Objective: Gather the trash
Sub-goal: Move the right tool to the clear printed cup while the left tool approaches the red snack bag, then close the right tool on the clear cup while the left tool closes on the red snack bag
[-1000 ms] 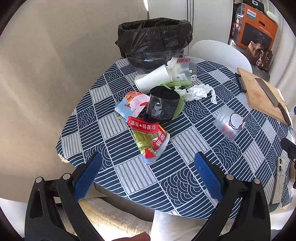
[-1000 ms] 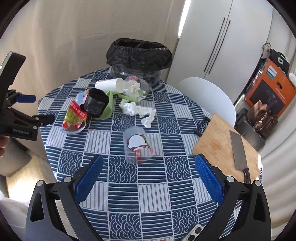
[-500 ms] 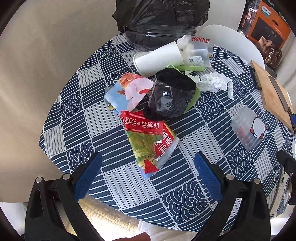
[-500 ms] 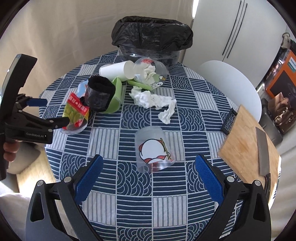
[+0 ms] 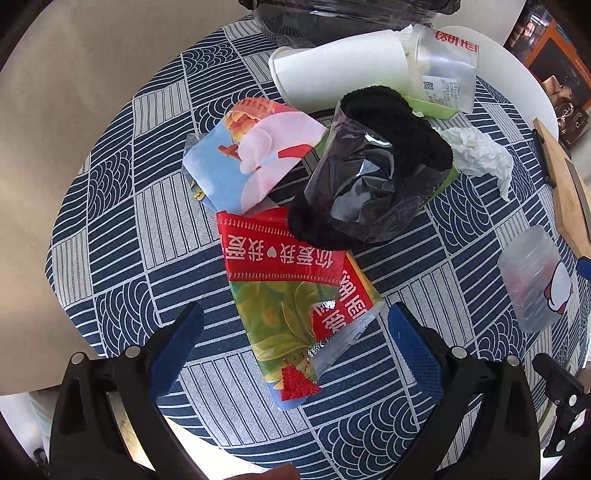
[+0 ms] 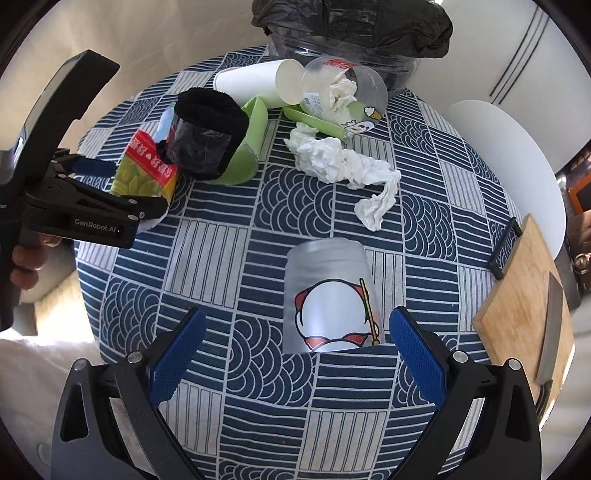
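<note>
Two views. Left wrist: the left gripper (image 5: 291, 341), jaws released, straddles the near end of a red-and-green foil snack wrapper (image 5: 295, 295) lying on the blue patterned table (image 5: 110, 206). Right wrist: the right gripper (image 6: 293, 345), jaws released, brackets a frosted plastic cup (image 6: 330, 295) lying on its side.

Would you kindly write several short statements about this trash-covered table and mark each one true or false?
1. The left gripper is open around the red and green snack wrapper. True.
2. The frosted plastic cup stands upright. False: it lies on its side.
3. The right gripper is shut on the crumpled tissue. False: it is open and holds nothing.
4. A knife rests on the wooden cutting board. True.
5. The white paper cup lies on its side near the bin. True.
</note>
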The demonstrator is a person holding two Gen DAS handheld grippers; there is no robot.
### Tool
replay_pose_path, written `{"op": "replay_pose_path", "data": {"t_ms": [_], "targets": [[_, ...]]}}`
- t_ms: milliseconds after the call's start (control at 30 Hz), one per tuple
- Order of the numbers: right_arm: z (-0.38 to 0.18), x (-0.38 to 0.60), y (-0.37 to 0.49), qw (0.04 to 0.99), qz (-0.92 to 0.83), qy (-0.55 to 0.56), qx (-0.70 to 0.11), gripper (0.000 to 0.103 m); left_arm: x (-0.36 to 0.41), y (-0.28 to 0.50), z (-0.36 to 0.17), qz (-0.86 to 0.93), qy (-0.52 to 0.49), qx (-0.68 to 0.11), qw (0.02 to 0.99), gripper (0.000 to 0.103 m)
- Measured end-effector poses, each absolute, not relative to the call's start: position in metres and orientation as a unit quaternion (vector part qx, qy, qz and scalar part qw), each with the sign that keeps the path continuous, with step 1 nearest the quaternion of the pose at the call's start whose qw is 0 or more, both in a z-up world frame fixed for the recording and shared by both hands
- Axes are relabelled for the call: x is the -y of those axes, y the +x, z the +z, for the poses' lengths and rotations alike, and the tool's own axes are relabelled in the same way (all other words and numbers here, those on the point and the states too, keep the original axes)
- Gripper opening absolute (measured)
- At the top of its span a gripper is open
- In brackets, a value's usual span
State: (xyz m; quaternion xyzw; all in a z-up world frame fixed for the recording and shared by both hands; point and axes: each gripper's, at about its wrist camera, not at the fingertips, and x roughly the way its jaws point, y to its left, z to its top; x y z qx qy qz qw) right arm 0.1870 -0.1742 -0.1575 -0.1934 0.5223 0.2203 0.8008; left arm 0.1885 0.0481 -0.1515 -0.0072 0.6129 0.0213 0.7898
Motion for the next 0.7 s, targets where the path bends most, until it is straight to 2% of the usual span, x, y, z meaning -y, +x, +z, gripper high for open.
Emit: {"op": "replay_pose_path", "data": {"t_ms": [233,433,467,500,533,567,700], "targets": [[-0.173,0.169,0.199,0.784,0.224,-0.208,-0.540,0.094,-0.048,0.198,-0.176,0.027,-0.010,-0.635,0.772,0.097],[-0.179,0.172,0.207,0.781,0.223,-0.193,-0.551,0.093,-0.051,0.200,-0.180,0.012,-0.008,-0.620,0.784,0.099],[-0.180,0.173,0.208,0.781,0.223,-0.190,-0.551,0.083,-0.051,0.200,-0.181,0.014,-0.009,-0.618,0.786,0.099],[-0.181,0.175,0.209,0.782,0.220,-0.186,-0.553,0.066,-0.050,0.200,-0.182,0.015,-0.010,-0.616,0.788,0.099],[-0.182,0.176,0.210,0.781,0.220,-0.180,-0.557,0.062,-0.049,0.200,-0.183,0.015,-0.010,-0.614,0.789,0.099],[-0.183,0.177,0.211,0.779,0.222,-0.174,-0.559,0.064,-0.050,0.199,-0.183,0.018,-0.012,-0.613,0.790,0.099],[-0.180,0.179,0.210,0.783,0.228,-0.170,-0.553,0.060,-0.049,0.197,-0.185,0.006,-0.006,-0.626,0.780,0.099]]}}
